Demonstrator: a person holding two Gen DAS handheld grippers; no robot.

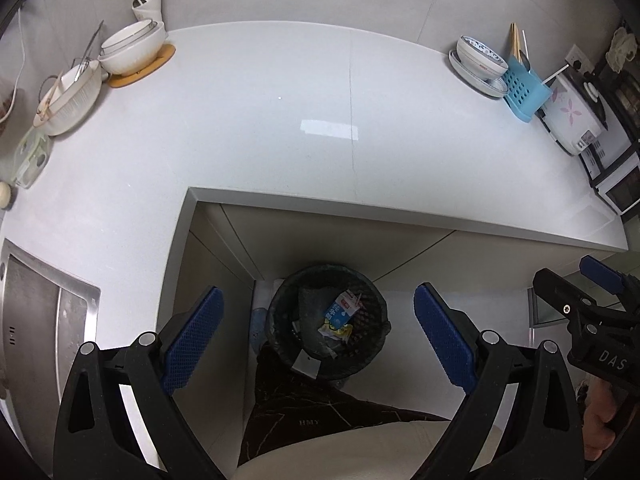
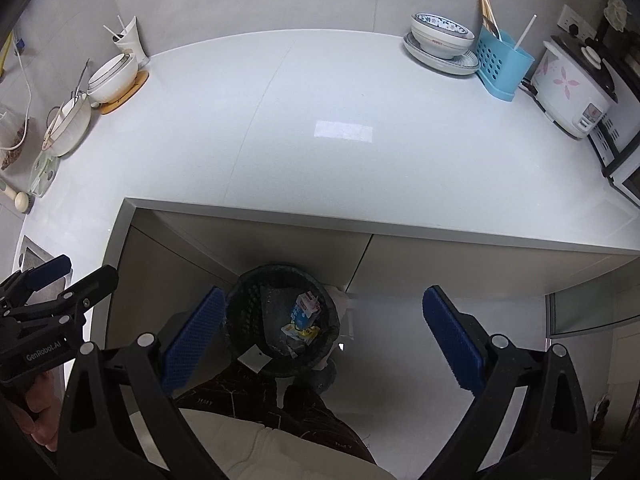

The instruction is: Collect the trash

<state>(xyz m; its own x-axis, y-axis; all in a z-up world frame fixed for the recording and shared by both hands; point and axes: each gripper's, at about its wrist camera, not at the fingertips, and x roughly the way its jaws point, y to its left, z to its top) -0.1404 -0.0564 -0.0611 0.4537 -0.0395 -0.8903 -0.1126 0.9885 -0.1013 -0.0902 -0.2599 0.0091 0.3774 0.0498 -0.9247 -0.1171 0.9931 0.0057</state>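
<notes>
Your left gripper (image 1: 316, 328) has its two blue-padded fingers spread wide with nothing between them, and it touches nothing; your right gripper (image 2: 322, 330) is spread just as wide and is equally empty. Both hang above the floor in front of the counter, side by side and apart from each other. Below them, on the floor at the inner corner of the L-shaped white stone countertop (image 1: 280, 128), stands one round black mesh waste bin with a dark liner (image 1: 280, 320). The trash is inside it: one blue-and-white drink carton (image 1: 340, 312) lying on one crumpled yellow-and-white wrapper (image 1: 338, 332), plus duller scraps you cannot count. A white paper tag (image 2: 254, 358) hangs at the bin's near rim. On the countertop's far right you have one blue-patterned bowl (image 2: 440, 38) sitting on one patterned plate (image 2: 460, 66), just beside one light-blue perforated plastic utensil holder (image 2: 502, 66) and then one white rice cooker with pink flowers (image 2: 568, 88). On the far left, white bowls (image 1: 134, 48) are stacked on one round wooden trivet (image 1: 160, 64); their exact number is unclear. One steel sink (image 1: 36, 312) sits at the left.
</notes>
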